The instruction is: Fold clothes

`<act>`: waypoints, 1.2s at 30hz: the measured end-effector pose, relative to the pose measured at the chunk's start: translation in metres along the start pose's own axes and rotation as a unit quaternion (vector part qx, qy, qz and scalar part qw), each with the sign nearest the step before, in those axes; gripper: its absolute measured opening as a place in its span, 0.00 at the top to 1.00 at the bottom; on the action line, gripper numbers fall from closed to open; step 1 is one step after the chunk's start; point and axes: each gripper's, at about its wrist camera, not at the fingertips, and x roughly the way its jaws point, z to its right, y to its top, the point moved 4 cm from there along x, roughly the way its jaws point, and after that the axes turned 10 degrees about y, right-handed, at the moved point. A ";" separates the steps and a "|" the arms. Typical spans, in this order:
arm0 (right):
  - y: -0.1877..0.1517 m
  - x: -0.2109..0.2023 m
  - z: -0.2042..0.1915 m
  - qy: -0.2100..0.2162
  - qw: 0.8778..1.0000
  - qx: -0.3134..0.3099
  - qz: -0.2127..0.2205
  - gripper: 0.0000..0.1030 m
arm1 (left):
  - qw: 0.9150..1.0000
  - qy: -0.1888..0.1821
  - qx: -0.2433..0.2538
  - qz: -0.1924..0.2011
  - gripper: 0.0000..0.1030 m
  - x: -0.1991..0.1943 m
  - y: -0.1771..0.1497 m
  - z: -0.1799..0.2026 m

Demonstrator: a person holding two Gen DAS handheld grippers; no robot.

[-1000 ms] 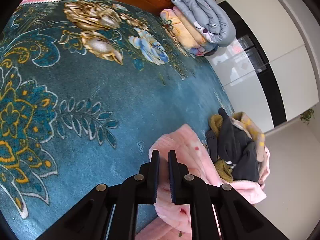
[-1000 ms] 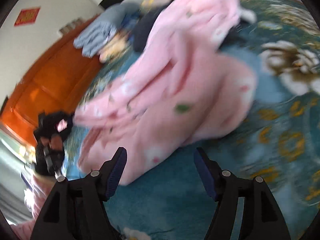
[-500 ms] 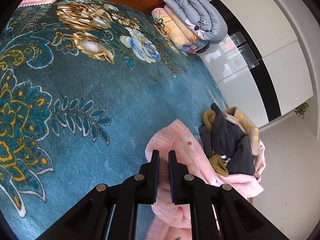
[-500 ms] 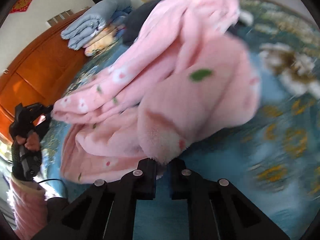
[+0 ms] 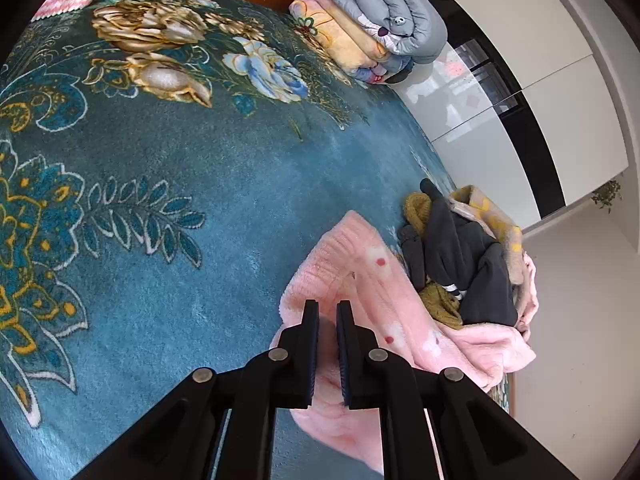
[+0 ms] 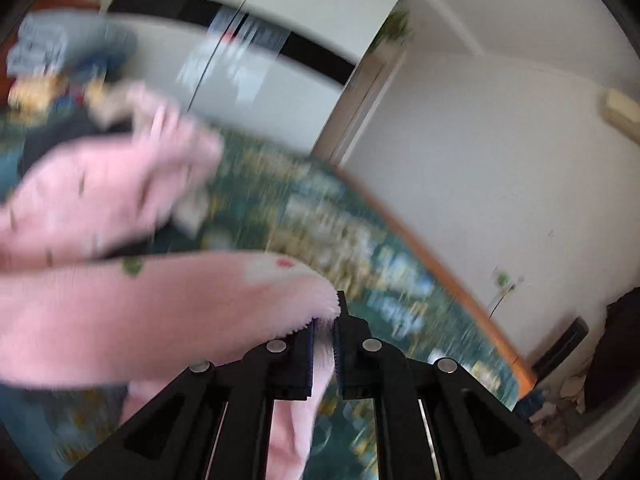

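Soft, light, floppy pink fleece garment (image 5: pixel 372 280) sprawled on the bed (image 5: pixel 200 180), pinched at two edges by left gripper (image 5: pixel 328 320) and right gripper (image 6: pixel 324 332), jaws nearly closed; best held at hem corners.

Fluffy pink flower-print garment (image 5: pixel 372 292), crumpled on the teal bedspread, edges pinched

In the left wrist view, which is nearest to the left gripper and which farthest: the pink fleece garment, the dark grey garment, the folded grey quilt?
1. Pink fleece garment: clamped in the left gripper.
2. Dark grey garment: in the pile to the right, at the bed edge.
3. Folded grey quilt: top of the far stack by the headboard.
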 end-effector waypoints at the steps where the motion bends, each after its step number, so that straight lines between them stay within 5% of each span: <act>1: -0.015 0.011 -0.001 0.016 1.000 0.010 -0.022 0.92 | 1.000 0.002 -0.002 -0.004 0.91 0.001 -0.001 -0.001; 4: -0.040 0.025 -0.003 0.059 0.996 0.043 -0.056 0.92 | 1.000 0.007 -0.012 -0.014 0.91 0.004 -0.002 -0.006; 9: -0.032 0.018 -0.001 0.107 0.991 0.065 -0.048 0.87 | 0.999 0.011 -0.028 -0.014 0.85 -0.001 -0.007 -0.016; 11: -0.028 0.015 -0.001 0.121 0.989 0.075 -0.042 0.78 | 0.999 0.014 -0.038 -0.014 0.72 -0.004 -0.011 -0.021; 13: -0.029 0.008 0.000 0.139 0.985 0.095 -0.038 0.54 | 0.998 0.005 -0.055 -0.020 0.48 -0.008 -0.016 -0.026; 16: -0.037 -0.005 0.002 0.167 0.977 0.127 -0.030 0.40 | 0.997 0.000 -0.069 -0.030 0.42 -0.011 -0.029 -0.032; 25: -0.070 -0.006 0.065 0.204 0.936 0.285 -0.032 0.40 | 0.990 0.024 -0.124 -0.069 0.41 0.002 -0.069 -0.044; 28: -0.086 0.005 0.079 0.187 0.935 0.295 -0.059 0.40 | 0.992 0.024 -0.106 -0.068 0.41 0.001 -0.076 -0.034; 33: -0.110 0.040 0.076 0.223 0.917 0.306 -0.126 0.40 | 0.994 0.023 -0.075 -0.077 0.43 0.013 -0.081 -0.015; 35: -0.111 0.053 0.069 0.235 0.913 0.304 -0.137 0.40 | 0.994 0.028 -0.072 -0.071 0.48 0.014 -0.077 -0.013; 36: -0.111 0.059 0.064 0.240 0.912 0.301 -0.142 0.40 | 0.994 0.027 -0.076 -0.068 0.59 0.013 -0.074 -0.014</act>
